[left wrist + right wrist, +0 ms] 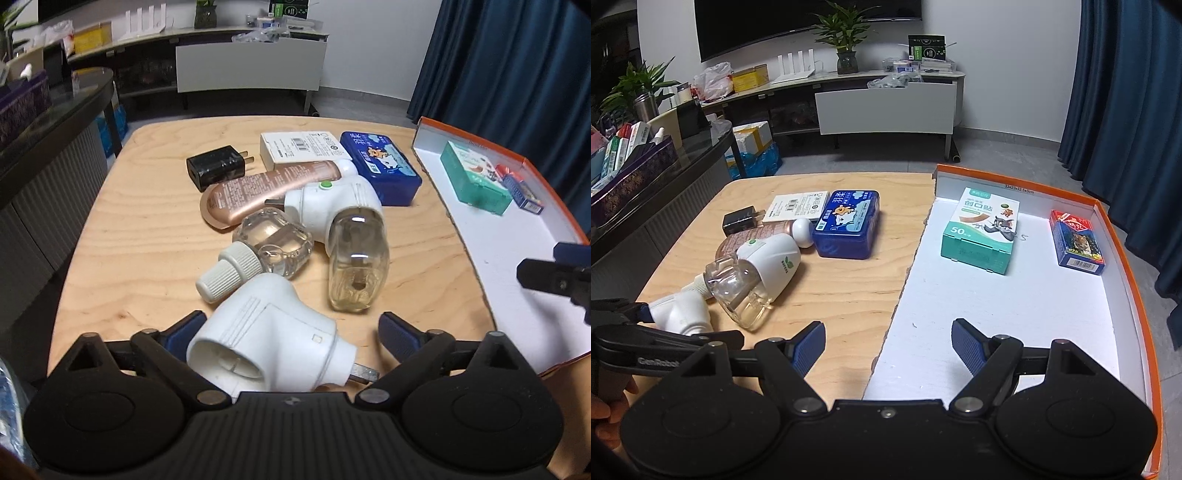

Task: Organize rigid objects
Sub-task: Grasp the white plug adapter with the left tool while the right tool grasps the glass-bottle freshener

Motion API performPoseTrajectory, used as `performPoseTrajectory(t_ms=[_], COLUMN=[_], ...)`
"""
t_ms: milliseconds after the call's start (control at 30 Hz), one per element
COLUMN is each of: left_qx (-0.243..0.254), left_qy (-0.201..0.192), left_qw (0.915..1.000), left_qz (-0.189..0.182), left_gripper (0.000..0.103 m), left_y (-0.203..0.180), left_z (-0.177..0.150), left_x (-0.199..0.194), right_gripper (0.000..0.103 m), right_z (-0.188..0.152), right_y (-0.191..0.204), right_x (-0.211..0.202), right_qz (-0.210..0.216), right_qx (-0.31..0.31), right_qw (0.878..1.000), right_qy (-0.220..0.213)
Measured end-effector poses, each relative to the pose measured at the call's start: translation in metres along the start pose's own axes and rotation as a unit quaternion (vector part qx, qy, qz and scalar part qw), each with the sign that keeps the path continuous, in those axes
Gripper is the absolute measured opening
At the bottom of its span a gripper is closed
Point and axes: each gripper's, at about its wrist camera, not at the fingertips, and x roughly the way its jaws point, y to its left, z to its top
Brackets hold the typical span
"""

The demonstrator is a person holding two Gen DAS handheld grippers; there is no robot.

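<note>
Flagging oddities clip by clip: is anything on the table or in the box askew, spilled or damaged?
No spill or damage shows. The clutter is jumbled: a plug-in diffuser lies on its side across a rose-gold tube, a loose refill bottle leans against them, and an empty diffuser shell lies tipped over between the left gripper's open jaws. The box looks tidy.

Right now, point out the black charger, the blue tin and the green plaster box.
black charger (216, 168), left wrist view, top face.
blue tin (847, 223), right wrist view, lid.
green plaster box (984, 225), right wrist view, printed top.
</note>
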Motion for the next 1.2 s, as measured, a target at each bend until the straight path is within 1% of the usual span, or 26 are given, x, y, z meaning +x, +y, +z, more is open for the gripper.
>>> performPoseTrajectory(t_ms=[67,200,300,400,467,567,733,800,933,1033,1100,1167,1200], left_qx=[0.01,0.018,-0.003,-0.022,-0.034,-0.057,-0.08,-0.089,-0.1,-0.103,-0.105,-0.106,-0.106], left_qy=[-0.006,-0.015,-0.027,-0.043,-0.055,-0.071,-0.088,-0.091,-0.097,-0.098,-0.099,-0.1,-0.1], left_qw=[0.9999,0.9997,0.9996,0.9988,0.9979,0.9958,0.9928,0.9918,0.9902,0.9899,0.9895,0.9893,0.9893], left_qz=[0.009,0.003,0.003,0.003,0.007,0.005,0.012,0.013,0.01,0.009,0.006,0.004,0.004], left_gripper=[0.079,0.078,0.078,0.078,0.078,0.078,0.078,0.078,0.078,0.078,0.078,0.078,0.078], left_y=[0.001,0.007,0.013,0.018,0.022,0.029,0.039,0.043,0.049,0.051,0.052,0.053,0.053], left_z=[-0.001,-0.007,-0.01,-0.01,-0.009,-0.007,-0.006,-0.005,-0.007,-0.007,-0.007,-0.007,-0.008], left_x=[-0.003,-0.008,-0.014,-0.023,-0.03,-0.039,-0.051,-0.053,-0.057,-0.057,-0.057,-0.056,-0.056], right_gripper=[0.089,0.089,0.089,0.089,0.089,0.089,0.091,0.093,0.093,0.094,0.093,0.085,0.078], right_z=[0.0,0.001,0.002,0.003,0.006,0.013,0.035,0.044,0.054,0.055,0.056,0.054,0.054], right_y=[0.0,0.002,0.006,0.011,0.015,0.025,0.046,0.057,0.074,0.086,0.088,0.089,0.09], right_x=[0.0,0.0,0.0,0.002,0.005,0.013,0.035,0.05,0.082,0.103,0.112,0.119,0.119], right_qz=[-0.001,-0.002,0.0,0.011,0.03,0.07,0.121,0.118,0.113,0.092,0.086,0.084,0.085], right_qx=[0.0,0.0,-0.005,-0.01,-0.007,0.003,0.028,0.025,0.015,-0.006,-0.011,-0.02,-0.028], right_qw=[1.0,1.0,1.0,1.0,1.0,0.997,0.992,0.992,0.99,0.991,0.991,0.991,0.992], right_qy=[0.0,0.0,0.0,0.003,0.008,0.02,0.038,0.046,0.077,0.097,0.099,0.098,0.091])
